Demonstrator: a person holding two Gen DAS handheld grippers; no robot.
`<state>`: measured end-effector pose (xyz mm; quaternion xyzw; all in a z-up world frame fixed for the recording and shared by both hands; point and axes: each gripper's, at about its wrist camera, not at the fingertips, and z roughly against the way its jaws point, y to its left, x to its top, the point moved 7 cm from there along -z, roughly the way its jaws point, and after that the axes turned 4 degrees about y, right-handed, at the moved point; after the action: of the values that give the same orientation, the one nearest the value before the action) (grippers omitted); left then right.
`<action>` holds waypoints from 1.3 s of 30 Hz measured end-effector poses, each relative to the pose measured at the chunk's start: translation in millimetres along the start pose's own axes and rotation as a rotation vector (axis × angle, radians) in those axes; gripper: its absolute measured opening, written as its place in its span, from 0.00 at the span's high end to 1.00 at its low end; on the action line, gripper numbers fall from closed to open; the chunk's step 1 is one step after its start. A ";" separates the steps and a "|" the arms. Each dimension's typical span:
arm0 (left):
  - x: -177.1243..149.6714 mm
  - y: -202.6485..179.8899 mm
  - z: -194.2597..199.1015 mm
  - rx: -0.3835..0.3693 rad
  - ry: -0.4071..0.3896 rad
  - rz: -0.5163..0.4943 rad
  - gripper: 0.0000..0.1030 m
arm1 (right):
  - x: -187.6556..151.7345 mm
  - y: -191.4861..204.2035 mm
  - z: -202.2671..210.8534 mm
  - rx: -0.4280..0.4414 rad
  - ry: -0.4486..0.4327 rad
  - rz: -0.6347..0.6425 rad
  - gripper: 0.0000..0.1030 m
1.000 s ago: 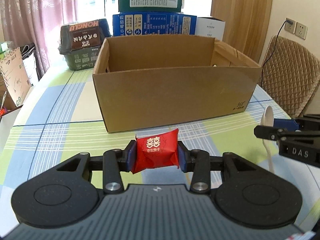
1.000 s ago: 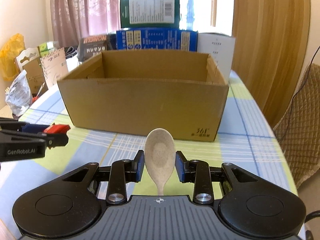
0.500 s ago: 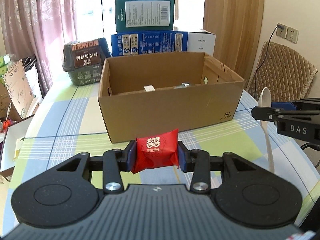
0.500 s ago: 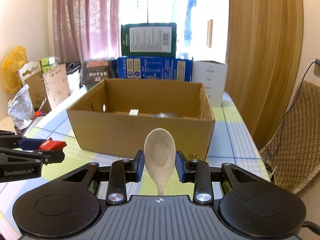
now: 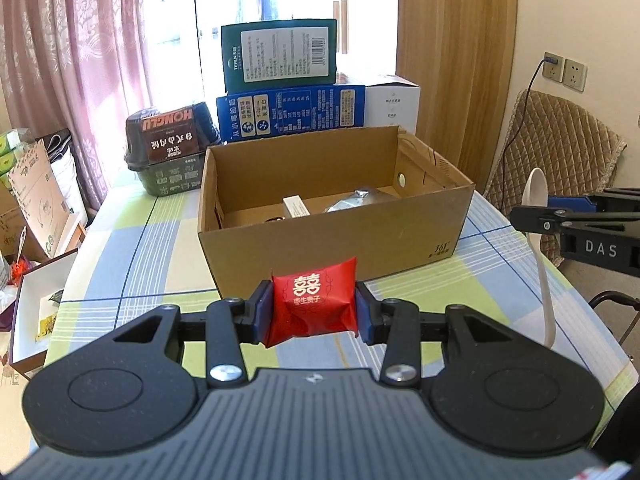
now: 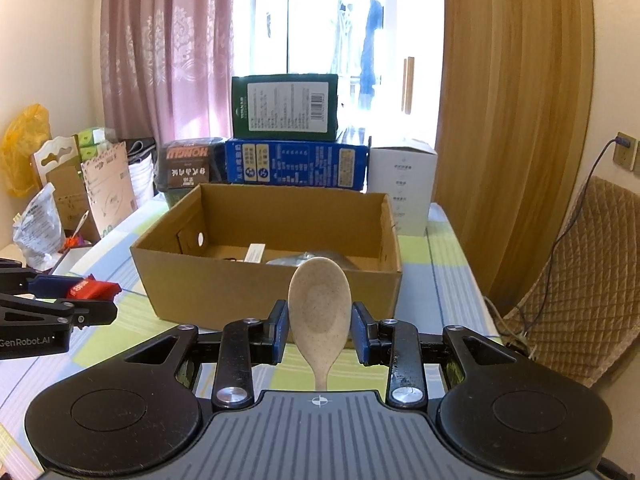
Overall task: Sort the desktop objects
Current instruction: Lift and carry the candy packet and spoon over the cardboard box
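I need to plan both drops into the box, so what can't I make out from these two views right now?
- Cardboard box floor: the near wall hides the front part in both views.
- Silver packet and white carton inside: too small to identify.
- Spoon handle: the right tongs body hides its lower end in the right view.
- Red packet underside: hidden in the left tongs.

Both matte black claws (image 5: 315, 312) (image 6: 319, 328) carry blue pads, silver screws, white lettering.
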<state>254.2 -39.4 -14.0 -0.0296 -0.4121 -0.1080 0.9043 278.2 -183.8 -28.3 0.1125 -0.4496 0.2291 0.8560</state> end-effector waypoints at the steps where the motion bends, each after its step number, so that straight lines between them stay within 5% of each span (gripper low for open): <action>1: 1.2 -0.5 0.4 0.000 -0.001 -0.003 0.65 | 1.1 -0.7 0.4 0.001 0.000 -0.001 0.71; 39: 45.0 15.9 7.7 0.016 0.009 -0.027 0.65 | 66.2 -6.9 3.8 0.059 -0.027 0.007 0.71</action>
<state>280.6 -30.5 25.4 -0.0163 -0.4092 -0.1167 0.9048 311.4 -172.0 28.4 0.1391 -0.4546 0.2438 0.8453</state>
